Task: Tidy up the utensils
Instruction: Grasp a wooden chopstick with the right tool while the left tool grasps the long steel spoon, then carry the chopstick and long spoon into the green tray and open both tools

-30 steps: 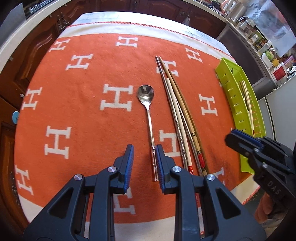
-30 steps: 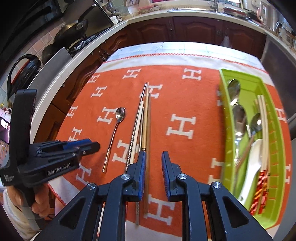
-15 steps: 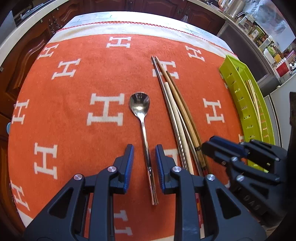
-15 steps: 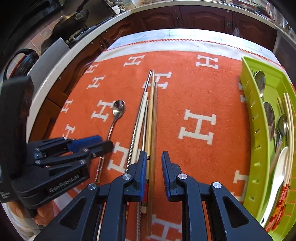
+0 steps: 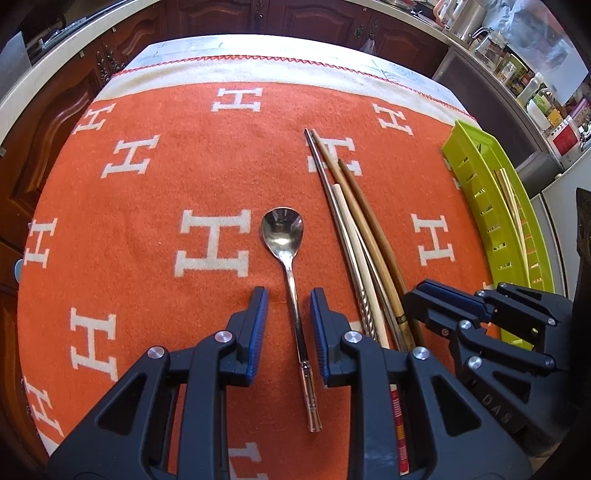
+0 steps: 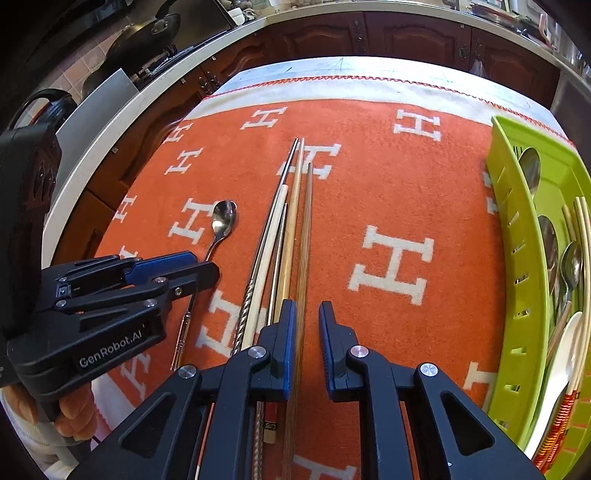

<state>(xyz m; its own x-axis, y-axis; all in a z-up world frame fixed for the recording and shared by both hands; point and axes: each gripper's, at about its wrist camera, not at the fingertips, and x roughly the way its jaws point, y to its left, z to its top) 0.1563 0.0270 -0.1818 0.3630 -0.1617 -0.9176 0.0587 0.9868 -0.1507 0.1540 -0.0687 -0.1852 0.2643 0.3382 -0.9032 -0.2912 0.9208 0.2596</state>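
Spoon (image 5: 291,280) handle lies between left tool (image 5: 289,314) fingers, untouched.

Orange H-patterned cloth (image 5: 155,184), dark wooden cabinets (image 6: 406,35), black pan (image 6: 144,37)

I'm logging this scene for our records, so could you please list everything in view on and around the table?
Cloth: one, orange with white H marks, covering the table.
Spoon: one, silver, on the cloth, handle between the left gripper's open jaws.
Chopsticks: five, metal, cream and wooden, side by side on the cloth.
Tray: one, lime green, at the right edge, holding spoons and chopsticks.
Cabinets: dark wood, behind.
Left gripper: black, blue pads, open.
Right gripper: same, open astride the rightmost wooden chopstick.
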